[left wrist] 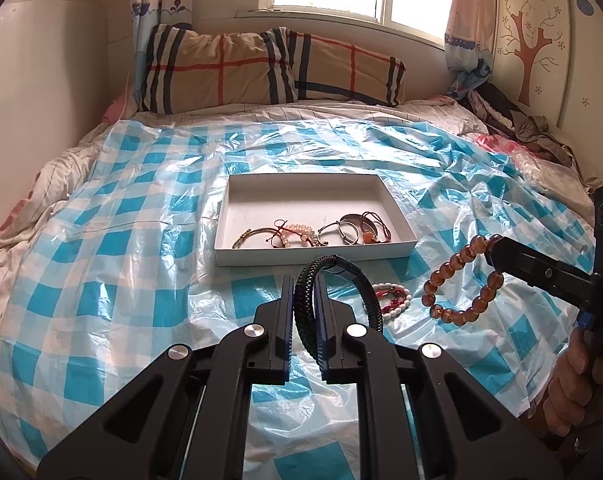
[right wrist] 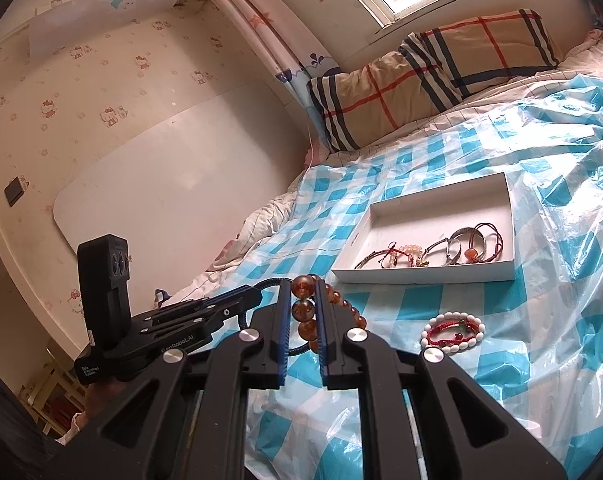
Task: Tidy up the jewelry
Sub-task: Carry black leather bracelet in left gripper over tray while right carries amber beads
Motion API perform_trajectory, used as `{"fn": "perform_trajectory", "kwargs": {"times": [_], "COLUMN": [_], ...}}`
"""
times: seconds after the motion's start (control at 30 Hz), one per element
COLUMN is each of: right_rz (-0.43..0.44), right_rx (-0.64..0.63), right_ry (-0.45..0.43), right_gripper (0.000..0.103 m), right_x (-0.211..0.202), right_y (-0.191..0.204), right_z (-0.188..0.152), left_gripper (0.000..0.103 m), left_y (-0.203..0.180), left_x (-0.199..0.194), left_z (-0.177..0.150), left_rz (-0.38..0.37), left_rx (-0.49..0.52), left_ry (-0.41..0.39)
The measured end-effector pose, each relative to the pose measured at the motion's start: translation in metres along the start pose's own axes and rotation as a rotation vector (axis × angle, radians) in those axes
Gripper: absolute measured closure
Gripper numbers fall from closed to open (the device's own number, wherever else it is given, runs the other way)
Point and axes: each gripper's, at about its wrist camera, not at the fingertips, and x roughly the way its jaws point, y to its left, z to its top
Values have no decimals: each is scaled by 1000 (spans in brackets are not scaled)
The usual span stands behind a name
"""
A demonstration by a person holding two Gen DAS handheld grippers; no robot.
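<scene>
Two tongs clenched: left tongs (left wrist: 304, 300) on black braided bracelet (left wrist: 307, 308); right tongs (right wrist: 304, 312) on amber bead bracelet (right wrist: 303, 310).

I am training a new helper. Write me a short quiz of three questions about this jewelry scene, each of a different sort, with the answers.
1. True or false: the white box is empty.
2. Which gripper holds the amber bead bracelet? A) left B) right C) neither
3. Fill in: the red and white bracelet lies on the ______ plastic sheet, outside the box.

Key
1. False: several bracelets lie in it.
2. B: the right gripper is shut on it; the left gripper holds the black braided bracelet.
3. Checked.
</scene>
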Motion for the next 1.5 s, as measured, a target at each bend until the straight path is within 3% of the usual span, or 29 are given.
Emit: {"fn": "perform_trajectory", "kwargs": {"times": [0.8, 1.5], "right_rz": [-29, -103], "right_rx": [-33, -44], "right_ry": [-46, -64], "right_gripper": [90, 90], "right_x": [31, 81], "right_y": [-29, -79], "right_z": [34, 59], "left_gripper": [94, 94], "left_y": [-3, 11], "left_x": [38, 112], "left_z": [30, 58], "left_rz": [-13, -52], "left_rx": [-3, -77], "left_ry": [-56, -60]}}
